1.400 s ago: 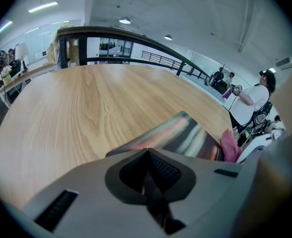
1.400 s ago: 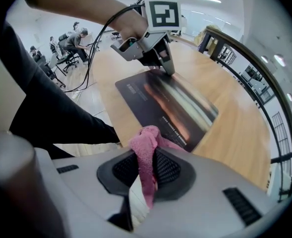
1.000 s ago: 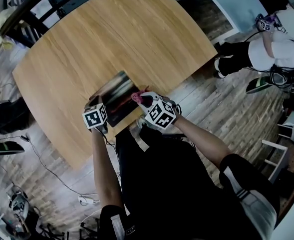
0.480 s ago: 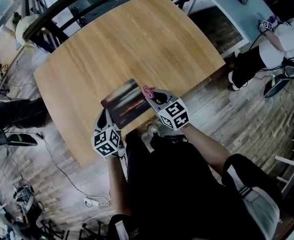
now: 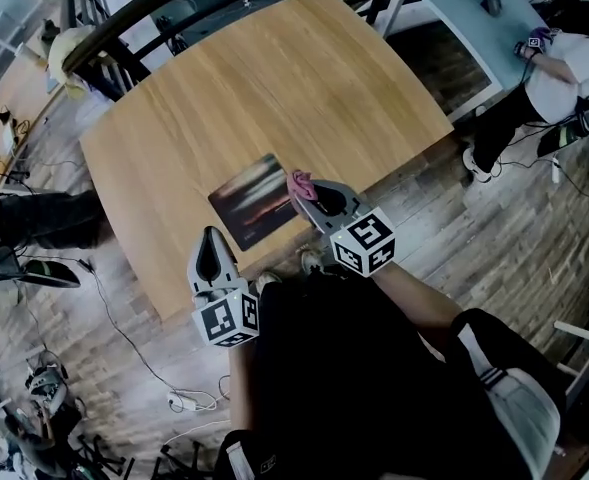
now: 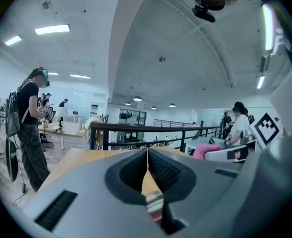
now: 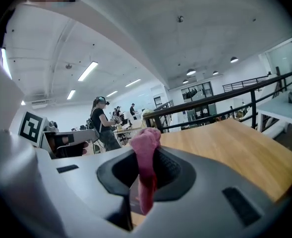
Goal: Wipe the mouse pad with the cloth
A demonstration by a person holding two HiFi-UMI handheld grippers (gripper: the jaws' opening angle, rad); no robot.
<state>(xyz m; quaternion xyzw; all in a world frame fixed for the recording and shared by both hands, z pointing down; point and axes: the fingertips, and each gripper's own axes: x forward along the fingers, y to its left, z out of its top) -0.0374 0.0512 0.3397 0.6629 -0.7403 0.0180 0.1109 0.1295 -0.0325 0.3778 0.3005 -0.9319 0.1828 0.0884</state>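
The mouse pad (image 5: 257, 200) lies flat on the wooden table (image 5: 274, 78), close to its near edge. It is a thin dark rectangle with a streaky orange-and-grey print, set at a slant on the pale, straight-grained top.

The right gripper (image 5: 306, 191) reaches in over the pad's right-hand edge. Its 2 smooth grey jaws are pinched on the cloth (image 5: 297, 180), a soft pink fabric. The right gripper view shows the cloth bunched into a rounded lump above the tips, with a narrow strip of it hanging down between the ribbed inner faces. Whether the cloth touches the pad cannot be told.

The left gripper (image 5: 211, 240) sits to the left of the pad and apart from it, its tips over the table's near edge. Its jaws are pressed together along 1 straight seam, with nothing between them.

Each gripper carries a cube with black-and-white square markers at its rear. The floor (image 5: 444, 218) beyond the table is worn wooden planking.
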